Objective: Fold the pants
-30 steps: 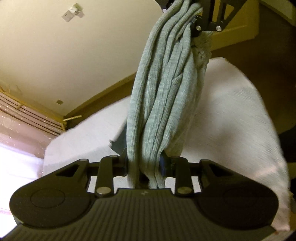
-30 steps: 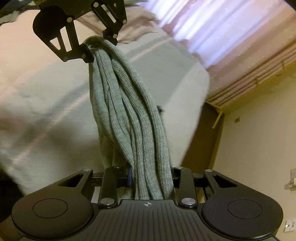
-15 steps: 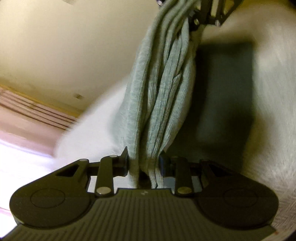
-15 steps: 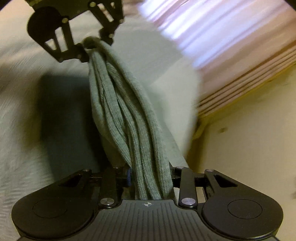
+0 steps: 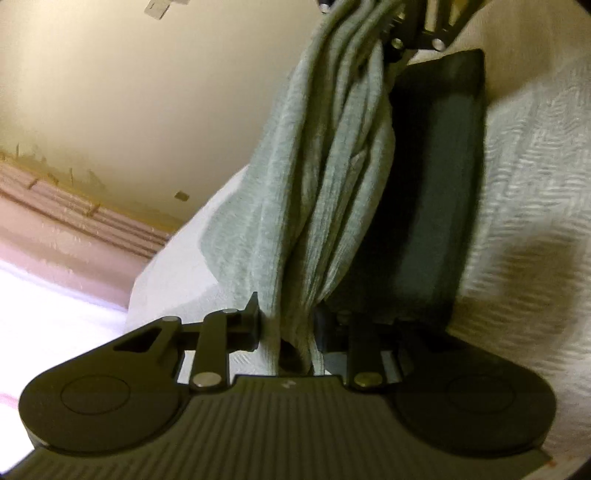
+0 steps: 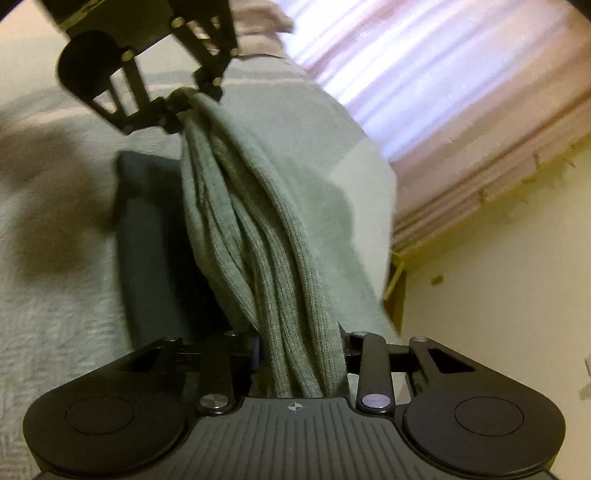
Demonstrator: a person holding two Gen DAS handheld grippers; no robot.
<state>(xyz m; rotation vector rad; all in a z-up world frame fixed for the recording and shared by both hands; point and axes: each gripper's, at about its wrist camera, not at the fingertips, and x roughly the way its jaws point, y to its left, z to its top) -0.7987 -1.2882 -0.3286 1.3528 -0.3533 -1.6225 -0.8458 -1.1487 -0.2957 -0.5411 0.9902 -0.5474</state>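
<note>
Two tongs share one load. From the left wrist view, my left gripper [image 5: 286, 334] is clamped on one end of the pants [image 5: 332, 177], a grey-green ribbed knit bunched into a rope that runs away from my fingers to the right gripper [image 5: 397, 35], far ahead at the top of the view. Under the span lies the pale bedcover [image 5: 528, 192], with the cloth's dark shadow just right of it. The bed edge falls away ahead and left of my fingers, toward the wall [image 5: 147, 110], so I judge my open room is to the right.

From the right wrist view, the right gripper [image 6: 301, 354] is likewise shut on the other end of the pants [image 6: 258, 229], and the left gripper [image 6: 184, 105] pinches the far end ahead. The bedcover [image 6: 55, 295] spreads left of the tongs; its edge drops off to the right, near the curtain [image 6: 424, 74].

I judge the knit soft, light and limp: it sags, will not hold a crease, and wants spreading flat. Corners or waistband would be better holds than these bunches.
</note>
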